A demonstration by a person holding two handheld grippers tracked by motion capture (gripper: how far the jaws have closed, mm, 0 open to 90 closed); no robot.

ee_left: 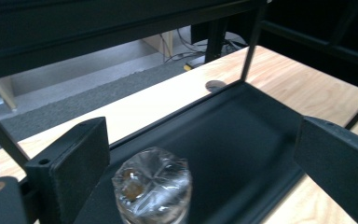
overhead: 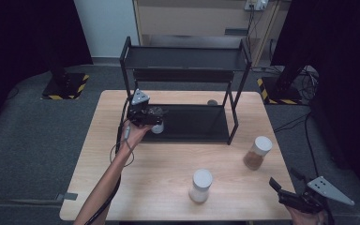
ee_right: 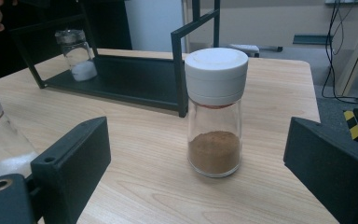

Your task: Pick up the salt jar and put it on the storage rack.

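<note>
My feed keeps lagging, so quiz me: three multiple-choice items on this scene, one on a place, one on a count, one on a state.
1. Where does the clear jar with white powder stand?
A. on the bottom shelf of the black rack
B. on the rack's top shelf
C. on the floor

2. How many white-lidded jars stand on the bare wooden table?
A. none
B. two
C. four

3. How are the jaws of the left hand-held gripper?
A. shut on the jar
B. open, either side of the jar
C. shut on the rack post

Key: 1 A, the right gripper view shows it on the low shelf. 2 B, the brown-powder jar and the white-powder jar. 3 B, gaps show beside the jar.
</note>
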